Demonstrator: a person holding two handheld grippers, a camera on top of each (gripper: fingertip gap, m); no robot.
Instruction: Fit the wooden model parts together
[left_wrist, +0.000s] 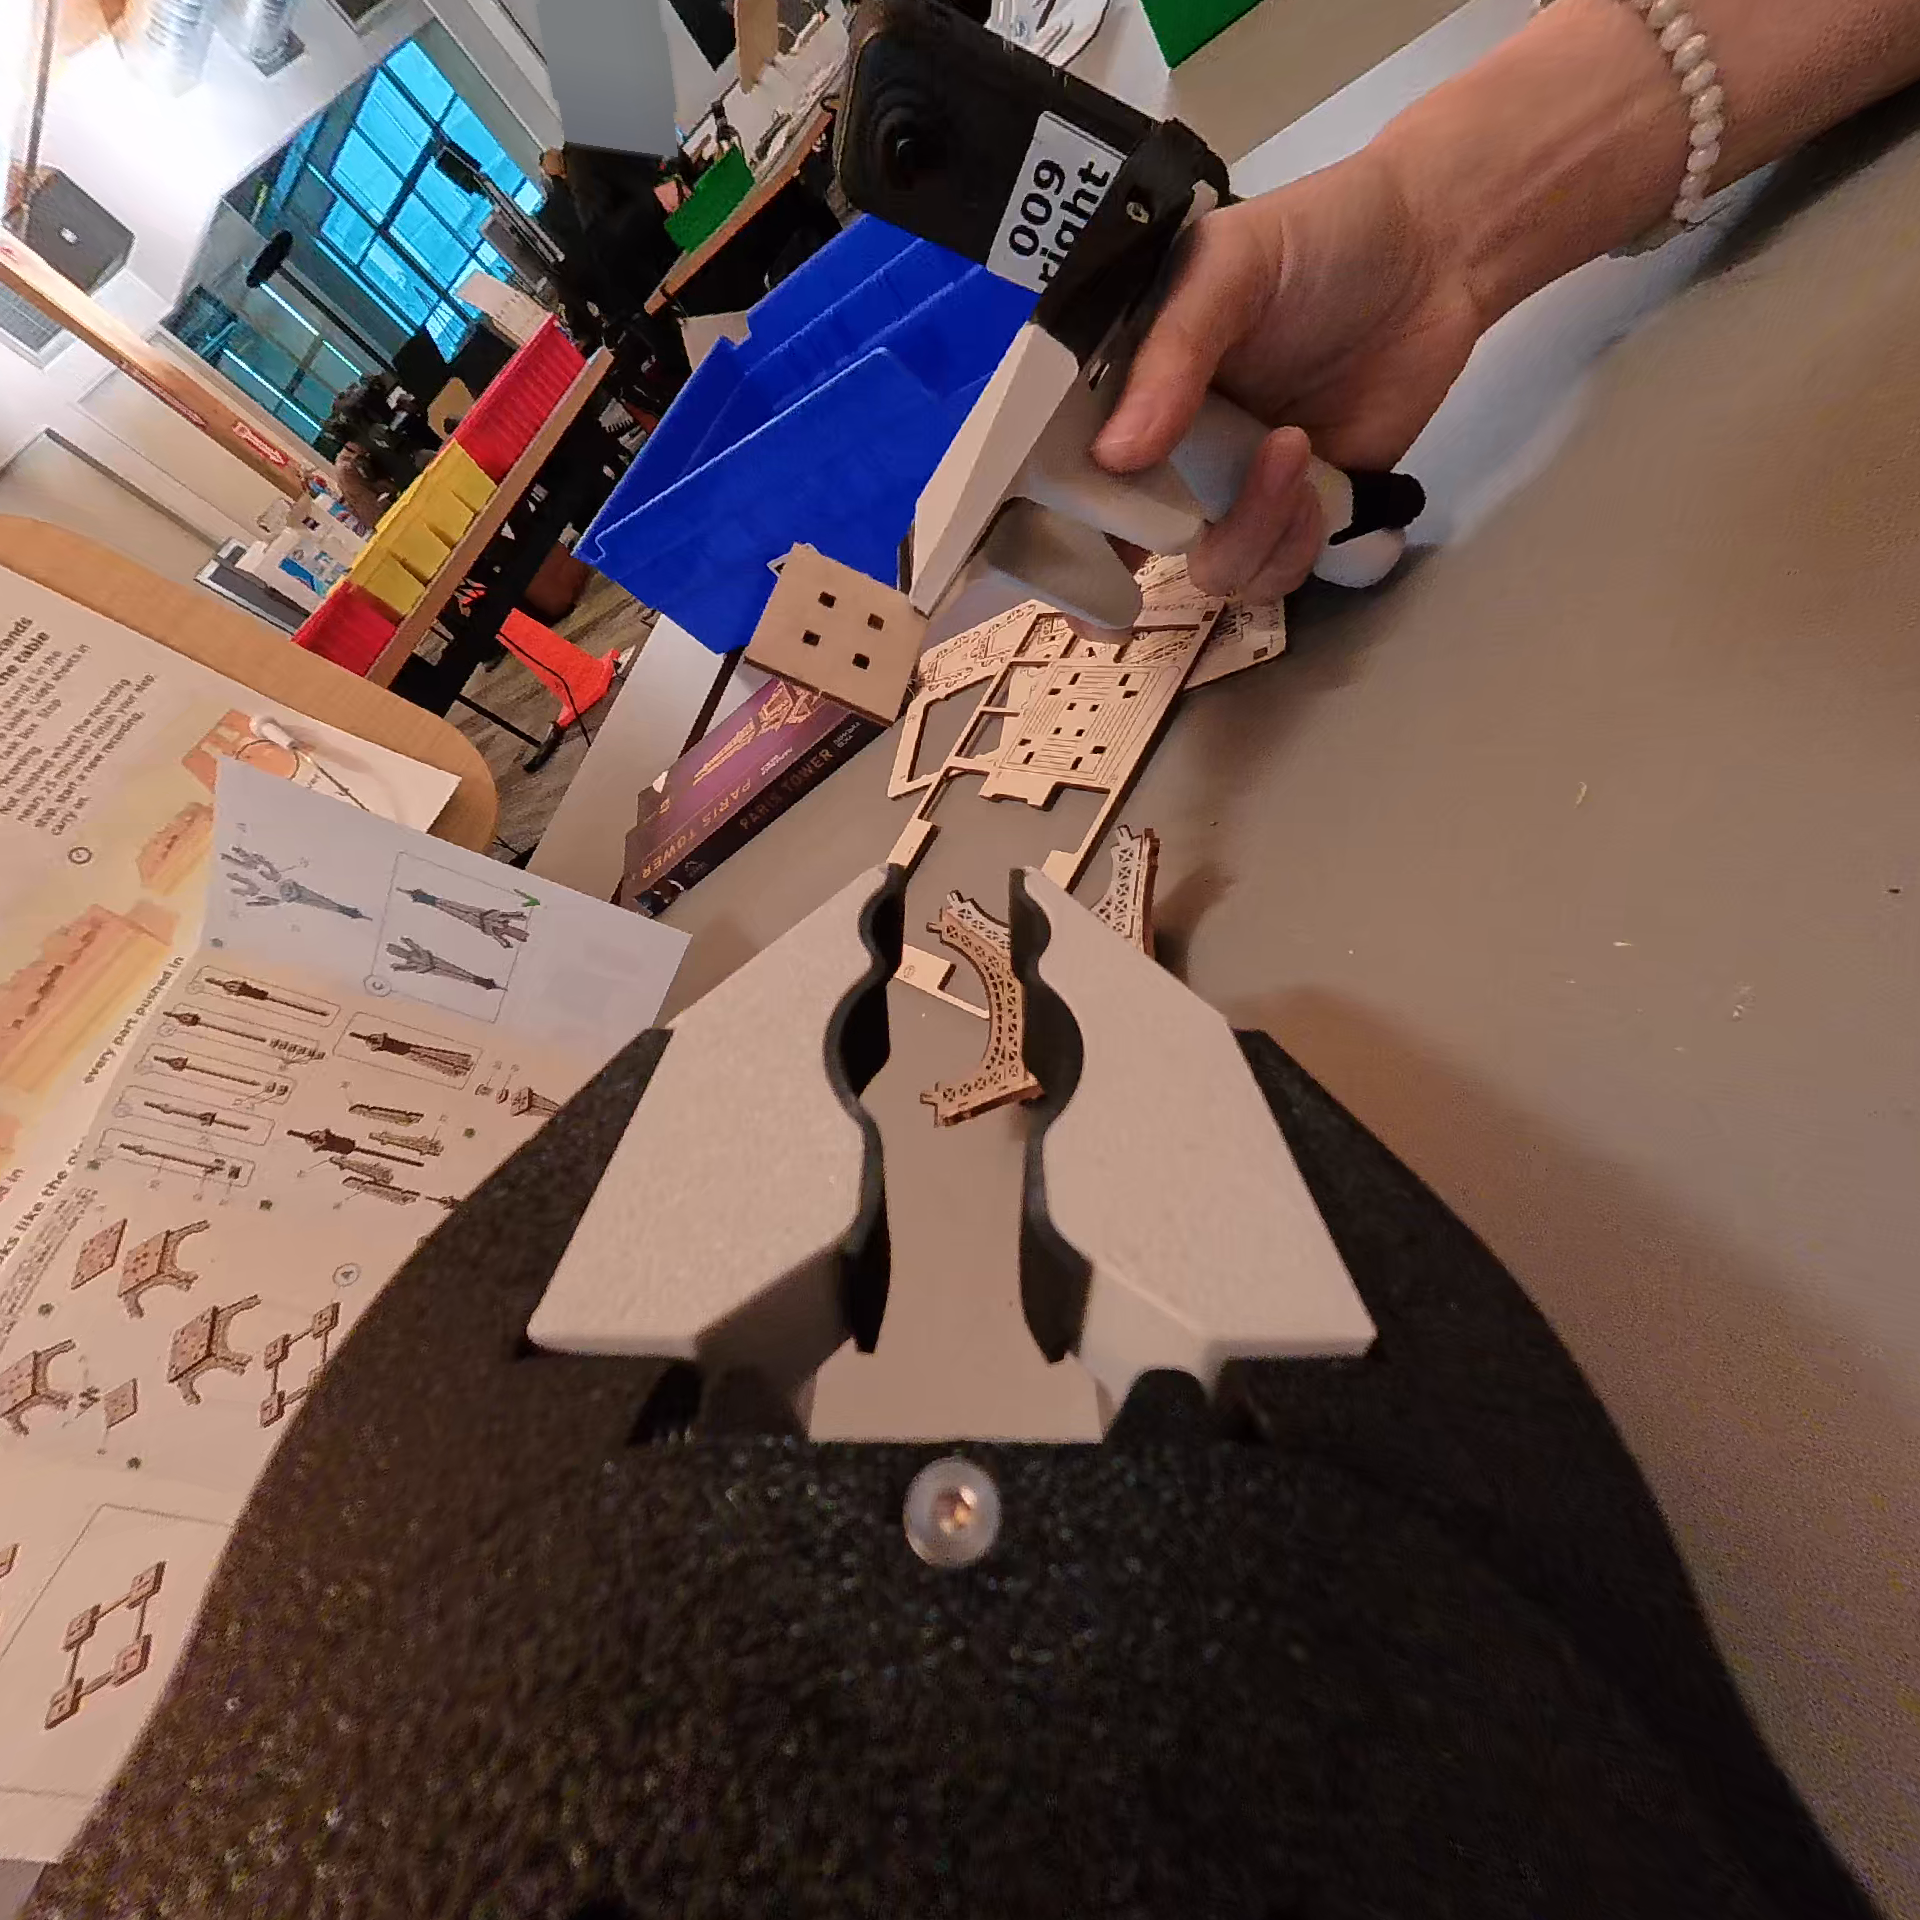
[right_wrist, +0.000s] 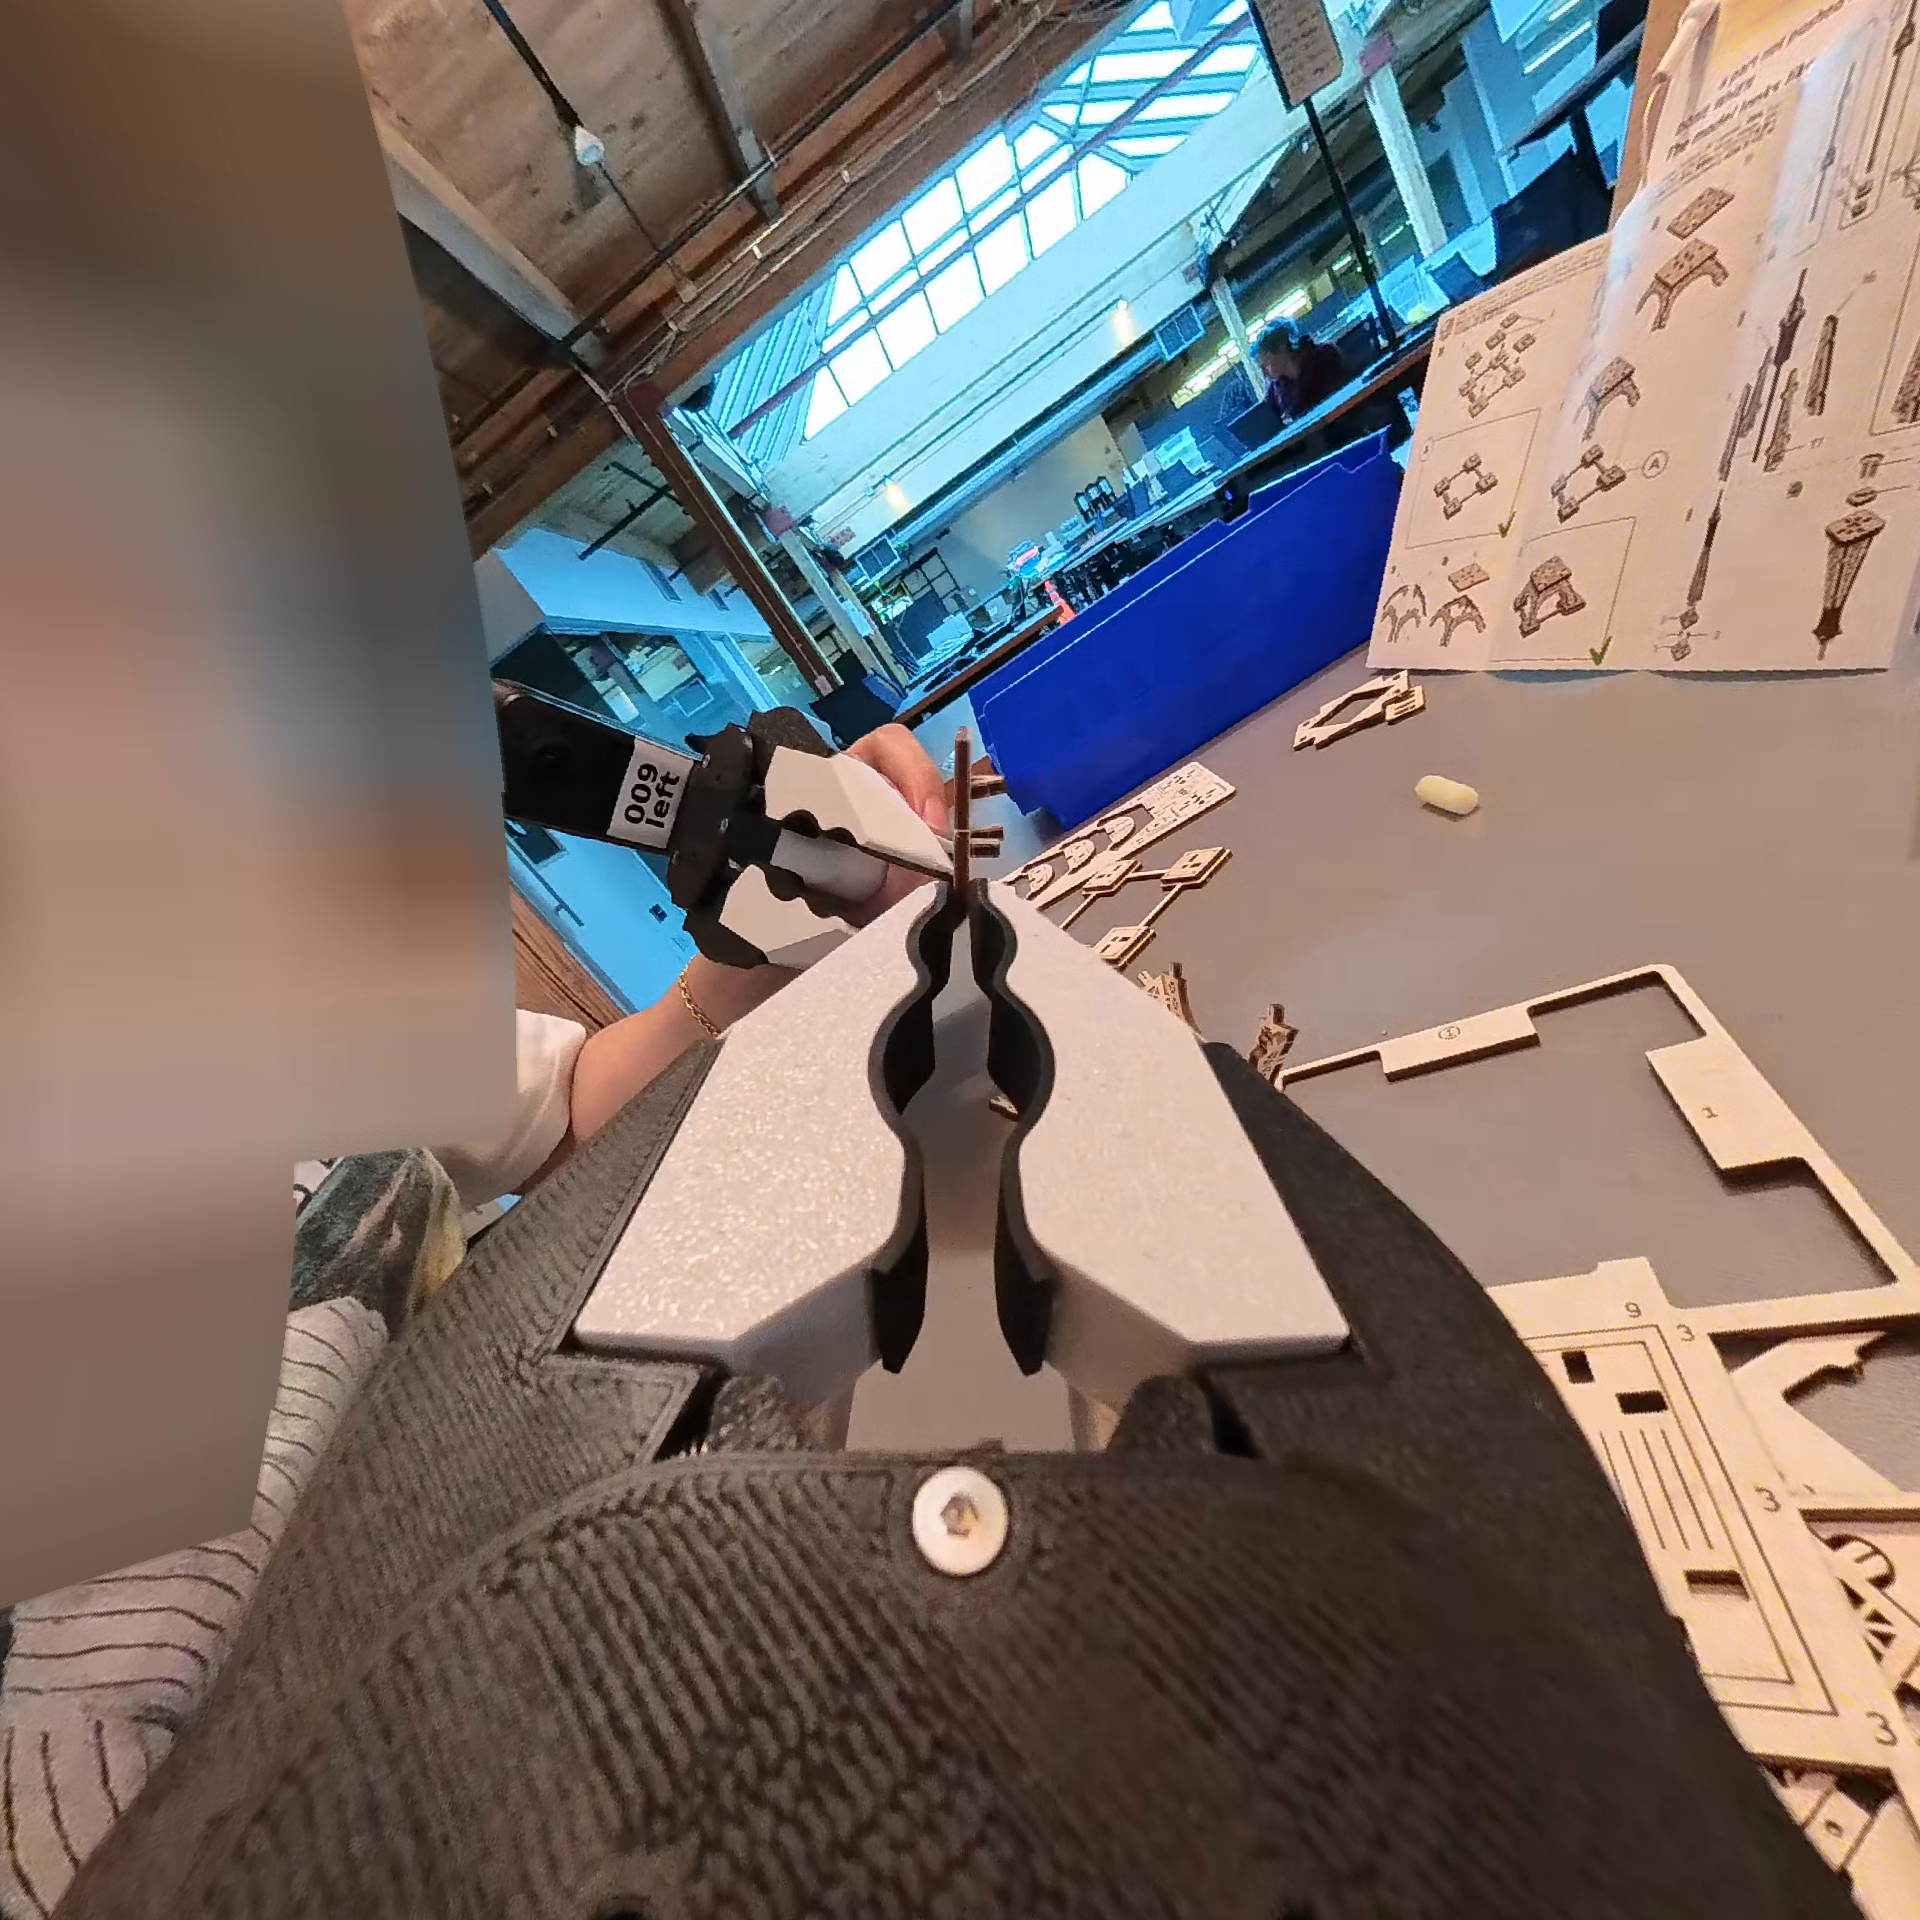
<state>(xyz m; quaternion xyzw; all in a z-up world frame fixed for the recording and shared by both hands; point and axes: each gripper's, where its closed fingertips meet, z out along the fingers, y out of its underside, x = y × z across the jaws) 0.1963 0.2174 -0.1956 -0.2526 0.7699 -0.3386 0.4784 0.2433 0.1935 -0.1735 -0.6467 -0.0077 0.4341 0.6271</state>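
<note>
My left gripper is open and low over the grey table. A curved lattice wooden leg lies flat on the table in the gap between its fingers, not gripped. A second leg lies just beyond the right finger. My right gripper is shut on a square wooden plate, seen edge-on and held upright above the table. In the left wrist view the right gripper holds this plate, which has four holes, beyond and above the left gripper. The left gripper shows close behind the plate.
Cut-out wooden part sheets lie past the legs, and more sheets lie on the right. A blue bin stands at the far edge. Instruction sheets and a purple box lie to the left. A small white pellet lies on the table. Spacing between my two grippers at the tips: around 7 cm.
</note>
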